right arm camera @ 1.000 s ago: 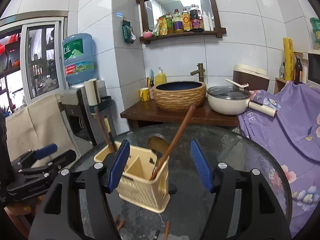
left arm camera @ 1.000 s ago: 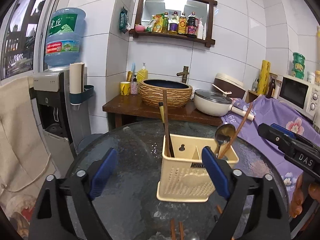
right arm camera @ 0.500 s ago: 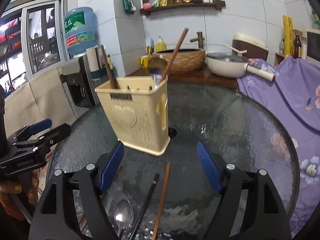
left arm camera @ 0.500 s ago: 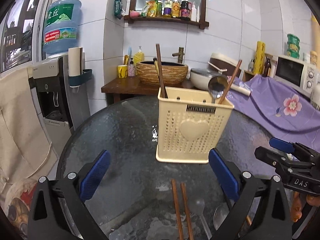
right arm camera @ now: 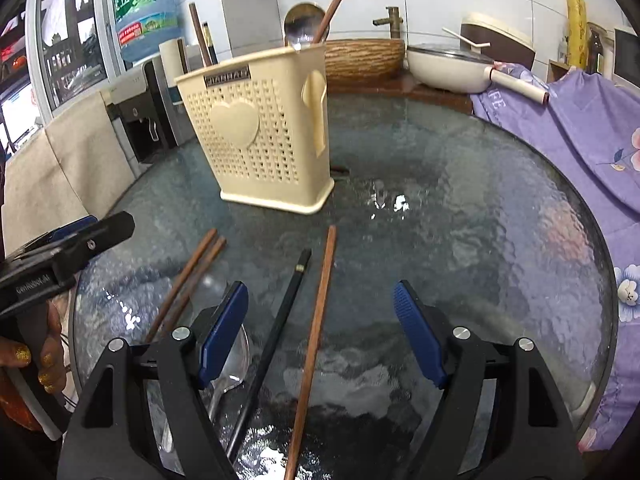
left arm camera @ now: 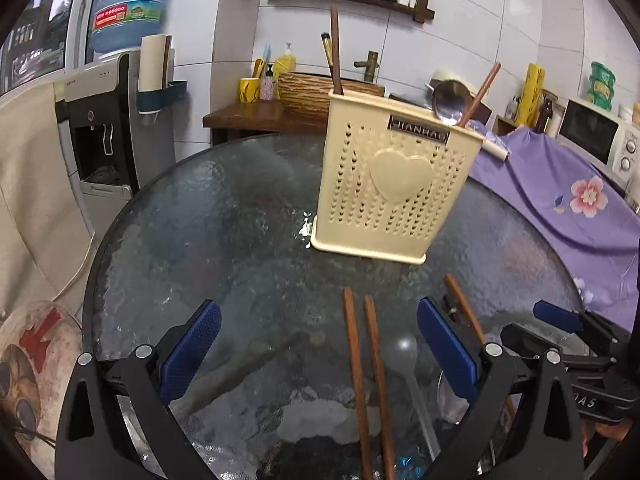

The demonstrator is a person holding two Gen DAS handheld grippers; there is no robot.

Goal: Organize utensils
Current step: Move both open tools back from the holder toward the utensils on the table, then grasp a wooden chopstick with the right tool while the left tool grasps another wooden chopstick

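Observation:
A cream utensil holder [left arm camera: 392,184] [right arm camera: 264,128] stands upright on the round glass table [left arm camera: 224,240], with brown chopsticks and a metal spoon [left arm camera: 450,102] in it. Two brown chopsticks [left arm camera: 368,376] lie side by side between the fingers of my open, empty left gripper [left arm camera: 318,354]. A clear spoon [left arm camera: 412,376] lies beside them. My open, empty right gripper [right arm camera: 322,334] hovers over a black chopstick [right arm camera: 276,340] and a brown chopstick [right arm camera: 318,320]. The brown pair [right arm camera: 188,280] lies to their left. A metal spoon [right arm camera: 230,372] lies under the left finger.
Purple flowered cloth [right arm camera: 580,120] covers furniture to the right of the table. A wooden counter with a basin [left arm camera: 308,88] and a white pan [right arm camera: 452,68] stands behind. A water dispenser [left arm camera: 108,120] is at the left. The table edge curves close on both sides.
Both grippers have pulled back from the holder and dropped low over the table. The loose chopsticks and spoons near the front edge have come into view between the fingers.

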